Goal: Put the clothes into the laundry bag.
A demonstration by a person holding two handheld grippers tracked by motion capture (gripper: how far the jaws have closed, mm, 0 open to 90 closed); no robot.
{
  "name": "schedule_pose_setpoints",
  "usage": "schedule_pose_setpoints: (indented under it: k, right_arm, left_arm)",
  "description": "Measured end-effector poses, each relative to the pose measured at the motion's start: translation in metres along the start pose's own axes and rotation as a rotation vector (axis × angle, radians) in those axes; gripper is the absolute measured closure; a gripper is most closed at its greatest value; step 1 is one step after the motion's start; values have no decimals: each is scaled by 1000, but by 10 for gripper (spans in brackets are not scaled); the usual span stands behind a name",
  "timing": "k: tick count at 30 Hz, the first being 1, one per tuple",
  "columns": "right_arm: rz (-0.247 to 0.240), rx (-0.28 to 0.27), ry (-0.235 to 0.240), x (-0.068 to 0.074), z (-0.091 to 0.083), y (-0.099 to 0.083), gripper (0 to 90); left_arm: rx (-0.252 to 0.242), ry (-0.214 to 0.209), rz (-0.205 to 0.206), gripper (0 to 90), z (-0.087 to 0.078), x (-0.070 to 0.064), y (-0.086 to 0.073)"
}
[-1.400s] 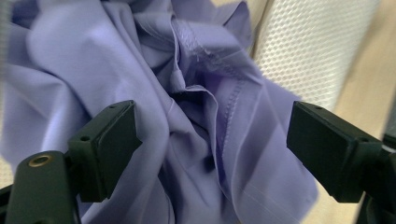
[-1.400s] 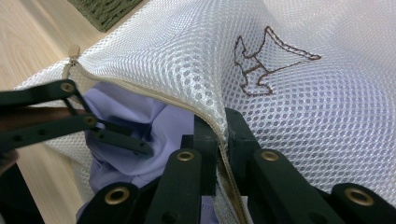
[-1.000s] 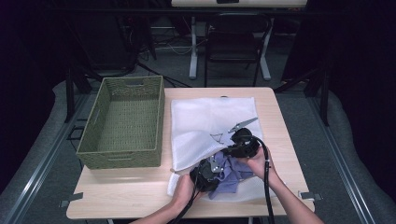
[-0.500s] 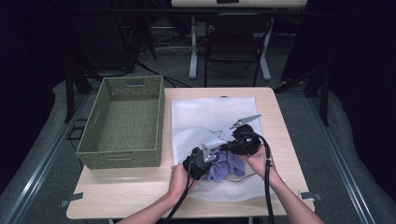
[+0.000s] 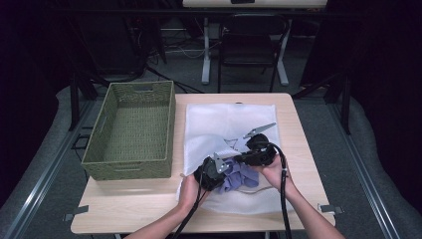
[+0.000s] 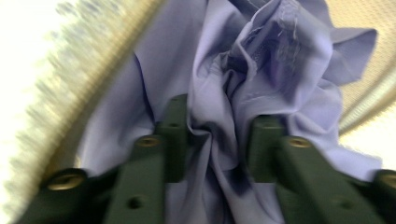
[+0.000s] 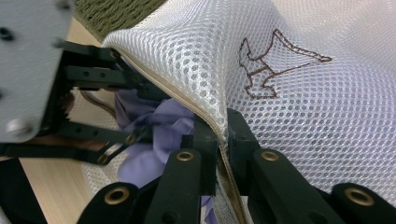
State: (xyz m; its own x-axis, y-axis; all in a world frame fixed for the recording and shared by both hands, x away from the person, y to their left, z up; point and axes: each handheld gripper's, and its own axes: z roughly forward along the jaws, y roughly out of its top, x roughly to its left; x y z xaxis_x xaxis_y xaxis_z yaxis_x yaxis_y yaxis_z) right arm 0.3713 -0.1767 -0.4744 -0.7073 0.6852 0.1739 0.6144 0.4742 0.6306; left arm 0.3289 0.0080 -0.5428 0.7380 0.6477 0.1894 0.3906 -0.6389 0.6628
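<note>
A white mesh bag (image 5: 224, 119) with a brown stitched emblem (image 7: 275, 65) lies flat on the wooden table (image 5: 124, 209). My right gripper (image 7: 220, 135) is shut on the bag's beige zipper rim and holds it lifted. Under that raised edge sits a crumpled purple cloth (image 5: 240, 175). My left gripper (image 6: 217, 140) is shut on the purple cloth (image 6: 261, 70), with folds bunched between its jaws. In the high view the left gripper (image 5: 211, 172) and the right gripper (image 5: 251, 152) are close together at the bag's front half. The right gripper view shows the left gripper (image 7: 144, 114) beside the opening.
An empty green woven basket (image 5: 129, 129) stands on the table's left side, next to the bag. Both forearms come in from the front edge, and black cables (image 5: 283, 199) trail back from the grippers. Chairs and table legs stand beyond the far edge.
My left gripper has carried the purple cloth away from the front edge and in under the bag's lifted rim. The right gripper has stayed almost still, holding the rim.
</note>
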Motion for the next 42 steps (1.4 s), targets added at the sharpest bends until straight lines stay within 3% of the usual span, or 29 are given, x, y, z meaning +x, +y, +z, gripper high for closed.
schedule_pose_setpoints:
  k: [2,4,8,13,20,26,28,34,39,41,42]
  right_arm:
    - [0,1,-1,0,0,0,856]
    - [-1,3,-1,0,-1,0,856]
    - [0,5,-1,-1,-1,0,856]
    - [-7,9,-5,-2,-1,-1,856]
    - [-16,14,-11,-1,0,-2,857]
    - [-22,18,-11,-1,0,-2,856]
    - [-18,18,-11,-2,1,-3,856]
    - [-13,33,-5,-3,4,-4,856]
    - [-13,41,-3,-3,5,-4,857]
    - [-14,41,-3,-3,5,-4,858]
    - [-18,38,-3,-2,5,-4,858]
  left_arm:
    - [-6,-19,14,554,-5,-2,-1]
    - [-4,-13,44,492,-10,-4,-3]
    - [-4,-45,33,424,-18,-3,-5]
    - [-2,-85,55,332,-31,-5,-6]
    - [-16,-125,83,281,-40,-11,-12]
    - [20,-128,74,257,-29,-13,-14]
    - [33,-129,50,278,-22,-14,-13]
    - [70,-127,42,365,-1,-19,-12]
    - [82,-129,48,545,9,-18,-13]
    - [69,-115,44,678,10,-17,-12]
    - [41,-101,31,793,10,-16,-11]
